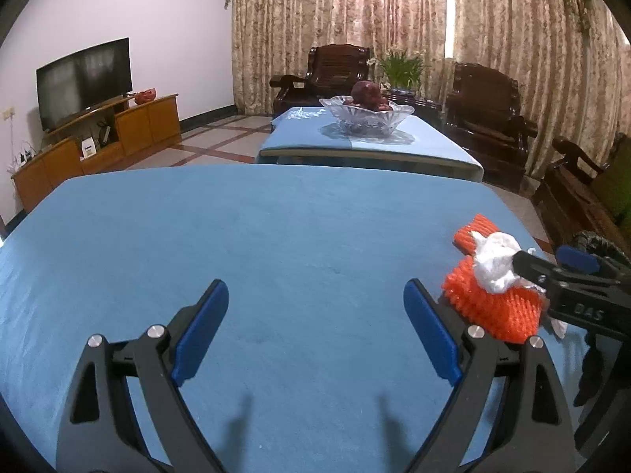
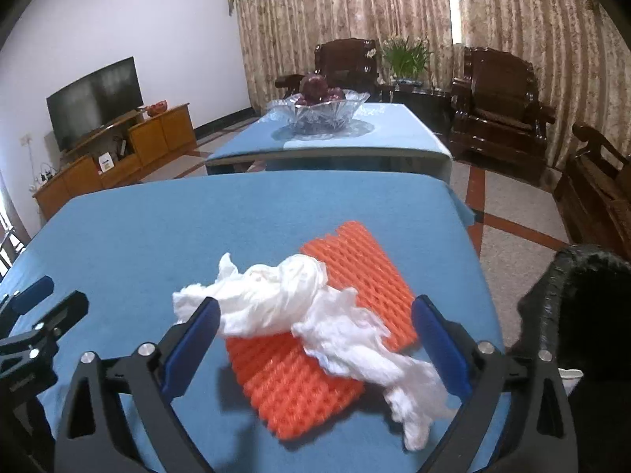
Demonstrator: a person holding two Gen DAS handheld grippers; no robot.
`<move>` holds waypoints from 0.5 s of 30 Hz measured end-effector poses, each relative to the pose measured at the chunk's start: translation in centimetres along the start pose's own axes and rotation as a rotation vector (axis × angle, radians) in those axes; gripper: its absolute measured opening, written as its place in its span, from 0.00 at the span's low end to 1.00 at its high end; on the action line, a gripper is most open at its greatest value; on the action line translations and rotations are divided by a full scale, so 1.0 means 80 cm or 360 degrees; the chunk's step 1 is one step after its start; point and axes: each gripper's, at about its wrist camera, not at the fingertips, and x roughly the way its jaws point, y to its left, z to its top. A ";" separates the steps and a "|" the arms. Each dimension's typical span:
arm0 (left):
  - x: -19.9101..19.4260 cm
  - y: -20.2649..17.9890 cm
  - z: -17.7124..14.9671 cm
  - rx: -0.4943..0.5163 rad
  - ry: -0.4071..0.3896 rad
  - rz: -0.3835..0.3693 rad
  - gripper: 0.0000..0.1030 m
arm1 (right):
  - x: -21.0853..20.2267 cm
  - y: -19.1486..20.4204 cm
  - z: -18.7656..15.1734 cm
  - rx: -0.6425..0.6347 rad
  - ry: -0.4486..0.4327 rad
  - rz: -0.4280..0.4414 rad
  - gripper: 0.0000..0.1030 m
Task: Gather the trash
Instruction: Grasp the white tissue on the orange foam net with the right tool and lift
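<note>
Right gripper (image 2: 315, 339) fingers spread around the tissue (image 2: 299, 311) lying on orange netting (image 2: 299, 386) on the surface (image 2: 157, 244); left gripper (image 1: 315, 335) released, idle; closing may snag netting too, seemingly loose beneath.

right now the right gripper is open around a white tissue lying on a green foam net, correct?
Not quite: the foam net is orange, not green, as the right wrist view shows. The rest holds: the right gripper is open around the white tissue, which lies on the net.
</note>
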 end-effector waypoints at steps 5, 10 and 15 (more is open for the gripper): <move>0.007 0.000 0.000 -0.0004 0.0013 -0.0003 0.85 | 0.019 -0.003 -0.001 0.0031 0.0089 0.0169 0.56; 0.011 -0.007 -0.004 -0.0005 0.0037 -0.0024 0.85 | 0.015 0.000 -0.004 0.0003 0.0106 0.0348 0.14; 0.012 -0.022 -0.006 0.0011 0.0044 -0.0067 0.85 | -0.009 -0.008 -0.001 0.0003 0.0037 0.0308 0.07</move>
